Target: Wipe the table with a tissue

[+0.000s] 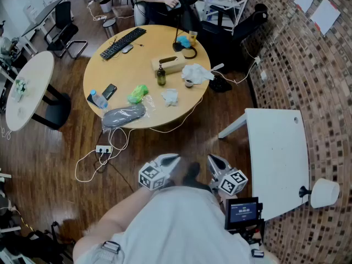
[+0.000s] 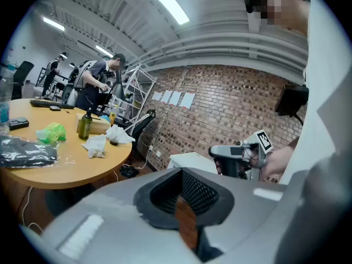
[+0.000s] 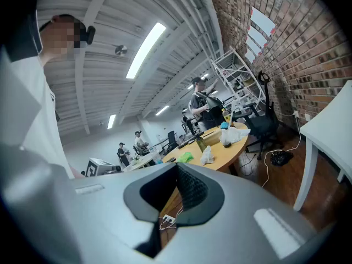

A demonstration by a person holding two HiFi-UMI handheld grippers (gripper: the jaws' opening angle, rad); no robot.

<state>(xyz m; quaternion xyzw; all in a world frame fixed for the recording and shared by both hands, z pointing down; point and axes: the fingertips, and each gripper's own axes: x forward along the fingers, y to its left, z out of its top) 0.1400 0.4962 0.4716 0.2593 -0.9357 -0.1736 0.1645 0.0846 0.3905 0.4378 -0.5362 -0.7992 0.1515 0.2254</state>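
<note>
Across the wooden floor [image 1: 49, 153] and beside the brick wall [image 1: 308, 65] stands the round table [image 1: 110, 73], seen whole from above; a white table [image 1: 275, 147] sits well apart from it on the right, its far corner cut off by the frame. At the bottom, the person's shirt [image 1: 181, 224] hides both hands and the grips of the tools.

Just ahead of the shirt, the left gripper [image 1: 171, 159] and the right gripper [image 1: 212, 159] hang side by side over the floor, well short of the round table. Each gripper's own view shows its jaws pressed together with nothing between them — both are clenched and empty.

On the round table, a keyboard [image 1: 123, 43] lies near the far edge and a grey bag [image 1: 123, 116] lies at the near edge. A tissue box [image 1: 169, 64] sits near the middle, with a dark bottle [image 1: 160, 76] upright just in front of it. A larger heap of white paper [image 1: 196, 73] lies near the right rim.

The tissue [image 1: 170, 97] lies untouched on the near right part of the round table, between the bottle and the rim. It is a crumpled lump — it looks a little longer toward the person than across, but it has no clear point or direction.
</note>
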